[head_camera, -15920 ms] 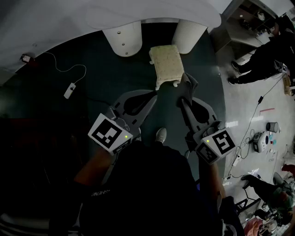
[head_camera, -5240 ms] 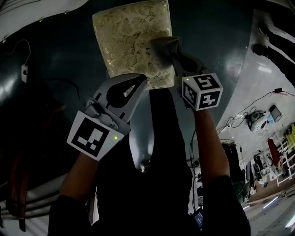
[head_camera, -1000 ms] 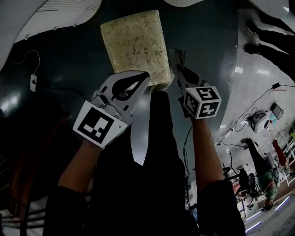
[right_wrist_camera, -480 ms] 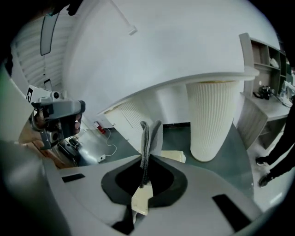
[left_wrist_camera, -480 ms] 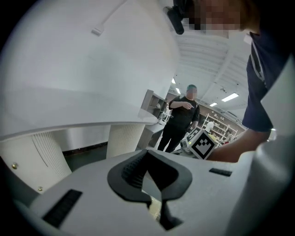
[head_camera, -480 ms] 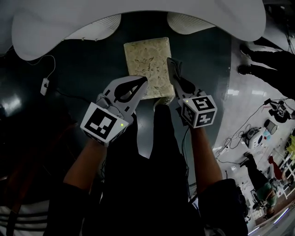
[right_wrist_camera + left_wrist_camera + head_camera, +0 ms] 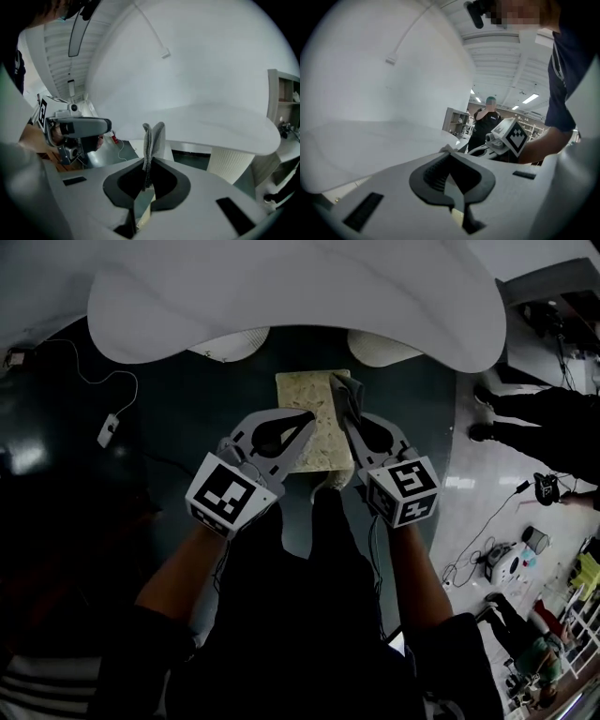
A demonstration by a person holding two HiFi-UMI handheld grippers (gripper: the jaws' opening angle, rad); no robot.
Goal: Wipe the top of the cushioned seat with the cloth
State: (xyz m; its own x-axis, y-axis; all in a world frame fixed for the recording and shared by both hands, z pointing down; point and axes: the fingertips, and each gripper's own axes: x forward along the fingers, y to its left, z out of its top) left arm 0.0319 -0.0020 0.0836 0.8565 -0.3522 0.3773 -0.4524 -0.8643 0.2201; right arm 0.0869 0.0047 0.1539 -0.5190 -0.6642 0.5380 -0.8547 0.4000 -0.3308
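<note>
While the right gripper (image 7: 345, 413) pinches a grey cloth (image 7: 347, 392) upright, the left gripper (image 7: 307, 421) is clenched on nothing. Both cover the near half of the patterned cushioned seat (image 7: 302, 392) on the dark floor (image 7: 187, 418).

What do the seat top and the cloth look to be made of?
Cushioned seat: woven upholstery fabric, pale yellow-cream with a faint mottled pattern, apparently padded; the weave is too small to tell. Cloth: soft grey textile, possibly microfibre, creased into thin folds where the right gripper's shut jaws pinch it.
</note>
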